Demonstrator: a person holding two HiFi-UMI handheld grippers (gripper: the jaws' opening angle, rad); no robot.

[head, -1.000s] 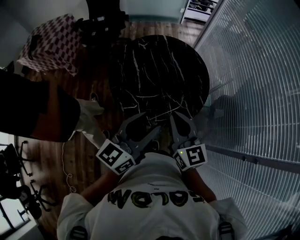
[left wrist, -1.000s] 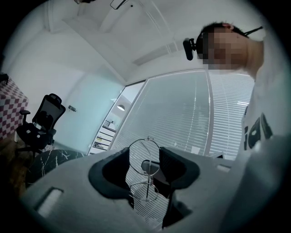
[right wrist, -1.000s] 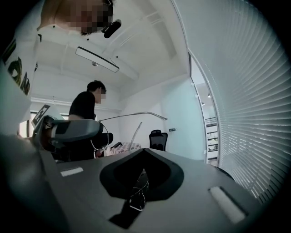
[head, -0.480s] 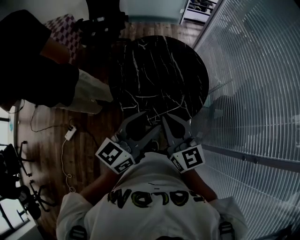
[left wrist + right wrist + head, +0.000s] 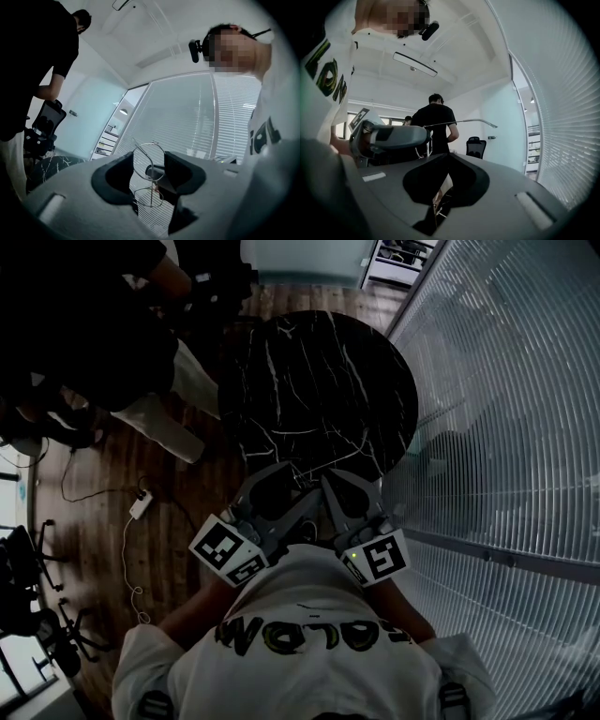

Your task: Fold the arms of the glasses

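Thin wire glasses (image 5: pixel 149 160) with round rims stand on edge between the jaws of my left gripper (image 5: pixel 149 172), which is shut on them near the bridge. In the right gripper view one arm of the glasses (image 5: pixel 461 123) sticks out straight to the right from the left gripper (image 5: pixel 393 136). My right gripper (image 5: pixel 449 157) is shut with nothing in it, just below that arm. In the head view the left gripper (image 5: pixel 300 487) and the right gripper (image 5: pixel 329 485) nearly meet tip to tip in front of my chest, over the table's near edge. There the glasses are too faint to make out.
A round black marble table (image 5: pixel 319 381) lies ahead. A glass wall with blinds (image 5: pixel 506 381) runs along the right. A person in dark clothes (image 5: pixel 84 334) stands at the far left. A power strip and cable (image 5: pixel 141 505) lie on the wood floor, near office chairs (image 5: pixel 28 596).
My right gripper has shifted left, closer to the left gripper's tips. The left gripper has stayed put. The person at the left has walked towards the top of the head view.
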